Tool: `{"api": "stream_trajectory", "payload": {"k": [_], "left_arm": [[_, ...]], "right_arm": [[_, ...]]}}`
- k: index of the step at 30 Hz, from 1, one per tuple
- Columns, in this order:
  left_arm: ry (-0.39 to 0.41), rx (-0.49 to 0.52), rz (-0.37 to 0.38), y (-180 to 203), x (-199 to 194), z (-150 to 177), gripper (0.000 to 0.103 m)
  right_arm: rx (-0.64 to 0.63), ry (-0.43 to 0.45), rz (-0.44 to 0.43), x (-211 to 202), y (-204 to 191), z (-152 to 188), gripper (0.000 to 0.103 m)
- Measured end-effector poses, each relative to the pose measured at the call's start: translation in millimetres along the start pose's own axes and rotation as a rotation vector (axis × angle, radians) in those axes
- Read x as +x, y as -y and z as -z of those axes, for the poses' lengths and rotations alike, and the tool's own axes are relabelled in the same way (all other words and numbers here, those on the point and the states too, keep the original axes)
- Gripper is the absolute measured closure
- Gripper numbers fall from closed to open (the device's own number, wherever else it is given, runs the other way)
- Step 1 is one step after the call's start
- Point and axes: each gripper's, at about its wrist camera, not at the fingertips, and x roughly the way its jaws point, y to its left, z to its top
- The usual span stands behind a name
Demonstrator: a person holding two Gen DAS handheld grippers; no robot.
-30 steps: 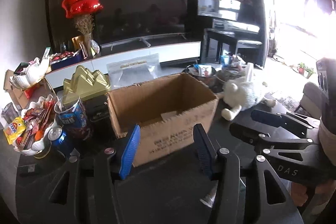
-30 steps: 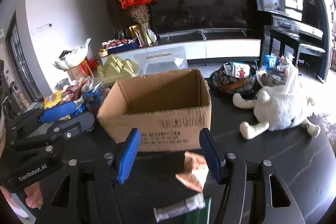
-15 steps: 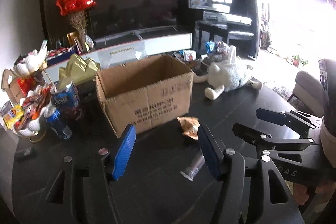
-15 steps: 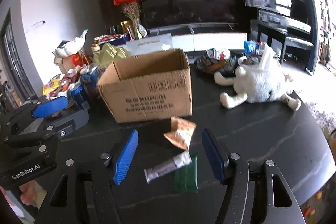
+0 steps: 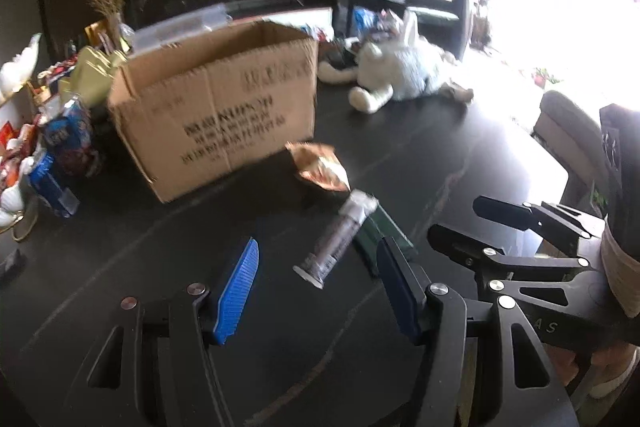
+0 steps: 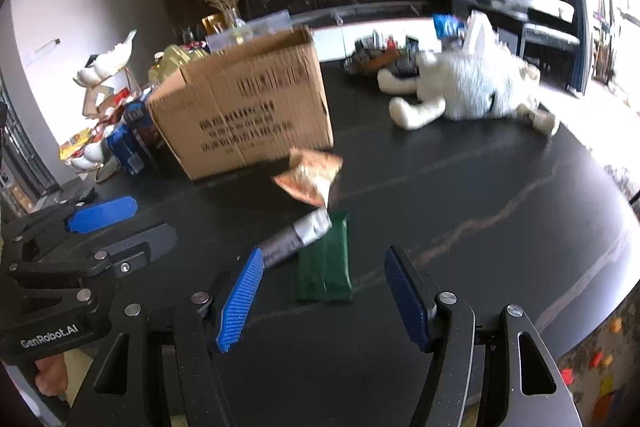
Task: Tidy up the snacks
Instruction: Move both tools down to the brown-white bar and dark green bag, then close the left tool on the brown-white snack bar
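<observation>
here the 2 grippers hang over the dark table [image 6: 500, 195], side by side, both tilted down toward 3 loose snacks lying in front of the open cardboard box [image 6: 244, 107]. the left gripper [image 5: 316, 283] has its blue pads apart with nothing between them touching; its jaws have just been opening. the right gripper [image 6: 324, 295] is the same, pads apart and bare, jaws also just opened wider.

the silver tube packet [image 5: 338, 239] lies flat on the table just ahead of the left gripper's gap, its long axis running on a slant from the near end by the left pads up toward the orange crinkled bag [image 5: 320, 171]. the far end of the tube rests on the corner of the green flat packet [image 6: 326, 263], which lies with its long axis pointing straight away from the right gripper, centred between that gripper's pads. the orange bag sits nearest the box, touching or almost touching its front wall.

so the likely pairing is plain: the left hand is lined up on the tube, the right on the green packet. the tube's slant probably asks for a small roll of the left wrist so the pads close across its narrow width, and lifting the green packet first may drag the tube.
</observation>
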Motion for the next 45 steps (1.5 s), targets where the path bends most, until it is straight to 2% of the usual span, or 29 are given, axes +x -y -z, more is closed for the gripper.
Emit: {"api": "stream_trajectory", "payload": {"k": [7,12,21,31,37,38,41,45], "left_arm": [[-0.073,0.037,0.01,3,32,6,0.043],[-0.094,0.062,0.027,5,48,8,0.043],[-0.139,0.119,0.039,10,81,9,0.043],[-0.147,0.093,0.068,6,109,-3,0.045],[-0.149,0.091,0.09,8,117,-4,0.06],[-0.146,0.088,0.091,8,117,-4,0.068],[-0.145,0.083,0.096,9,117,-3,0.076],[-0.139,0.073,0.096,7,110,0,0.079]], "right_arm": [[0.035,-0.032,0.004,17,12,12,0.039],[0.061,-0.03,-0.013,25,20,17,0.039],[0.089,-0.021,0.01,37,30,18,0.039],[0.103,-0.04,0.027,54,34,17,0.039],[0.114,-0.056,0.017,60,35,19,0.039],[0.113,-0.057,0.017,61,35,19,0.039],[0.108,-0.057,0.006,61,34,19,0.039],[0.101,-0.056,-0.01,61,31,19,0.039]]}}
